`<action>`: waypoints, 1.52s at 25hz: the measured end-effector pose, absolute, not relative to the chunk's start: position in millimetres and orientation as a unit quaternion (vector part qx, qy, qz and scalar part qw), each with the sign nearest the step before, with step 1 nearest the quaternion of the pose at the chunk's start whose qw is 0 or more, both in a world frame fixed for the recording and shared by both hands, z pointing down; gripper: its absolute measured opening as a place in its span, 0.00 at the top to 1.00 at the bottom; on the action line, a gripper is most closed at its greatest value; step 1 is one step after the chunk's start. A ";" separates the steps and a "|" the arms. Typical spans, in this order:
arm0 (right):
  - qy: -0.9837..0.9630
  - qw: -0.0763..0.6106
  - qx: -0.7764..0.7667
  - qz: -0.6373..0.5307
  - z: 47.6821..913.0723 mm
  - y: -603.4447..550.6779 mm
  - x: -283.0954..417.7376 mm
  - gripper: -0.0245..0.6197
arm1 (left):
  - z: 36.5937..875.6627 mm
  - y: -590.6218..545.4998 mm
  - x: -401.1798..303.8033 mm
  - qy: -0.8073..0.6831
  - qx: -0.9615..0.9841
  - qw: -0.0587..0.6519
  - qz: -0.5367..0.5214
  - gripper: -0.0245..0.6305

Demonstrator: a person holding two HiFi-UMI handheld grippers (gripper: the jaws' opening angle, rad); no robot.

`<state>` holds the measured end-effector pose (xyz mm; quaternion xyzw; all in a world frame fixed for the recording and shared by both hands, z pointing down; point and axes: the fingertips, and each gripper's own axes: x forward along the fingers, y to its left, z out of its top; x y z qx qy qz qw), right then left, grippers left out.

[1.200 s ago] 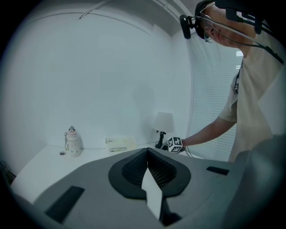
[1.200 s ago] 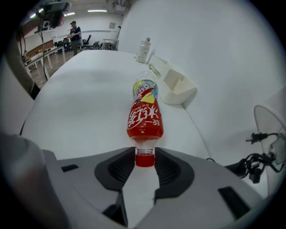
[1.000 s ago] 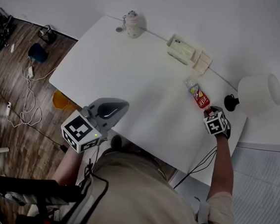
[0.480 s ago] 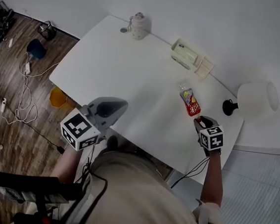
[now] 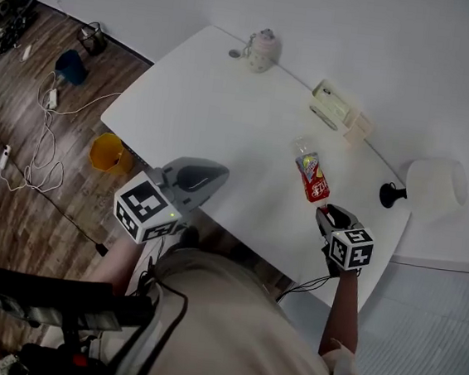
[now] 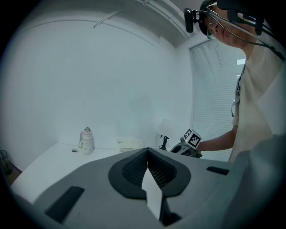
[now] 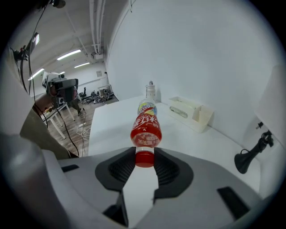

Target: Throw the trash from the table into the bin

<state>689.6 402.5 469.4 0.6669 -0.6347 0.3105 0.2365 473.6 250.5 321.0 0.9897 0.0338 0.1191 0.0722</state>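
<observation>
Step in hand: carrying trash to the bin. Right gripper (image 5: 325, 214) has its fingers (image 7: 117, 169) clenched on the red cap of a plastic bottle (image 7: 146, 127). The bottle's body sticks out over the bench (image 5: 194, 95) near its right end, prob. clear of the top. Left gripper (image 5: 209, 173) is at the near edge, fingers clenched on nothing. Nxt: swing the bottle across to the yellow bin (image 5: 107, 152) on the floor past the left edge, then release over it. Cap-only grip, so it may wobble.

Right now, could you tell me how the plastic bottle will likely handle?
Probably light: the bottle sticks out from the right gripper, pinched at its red cap. That small grip may let it swing. Dropped, its round body would likely roll.
</observation>
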 end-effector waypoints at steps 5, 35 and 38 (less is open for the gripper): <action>-0.650 0.231 0.665 0.287 451.0 368.7 639.4 0.76 | 324.6 224.7 418.7 0.015 0.989 0.089 0.115 0.95; -0.732 0.248 0.600 0.205 428.1 406.3 535.1 0.78 | 430.1 390.3 470.3 0.179 0.928 -0.177 0.275 0.45; -0.734 0.258 0.594 0.204 426.3 400.7 531.5 0.78 | 461.3 388.2 497.1 0.187 0.893 -0.275 0.304 0.36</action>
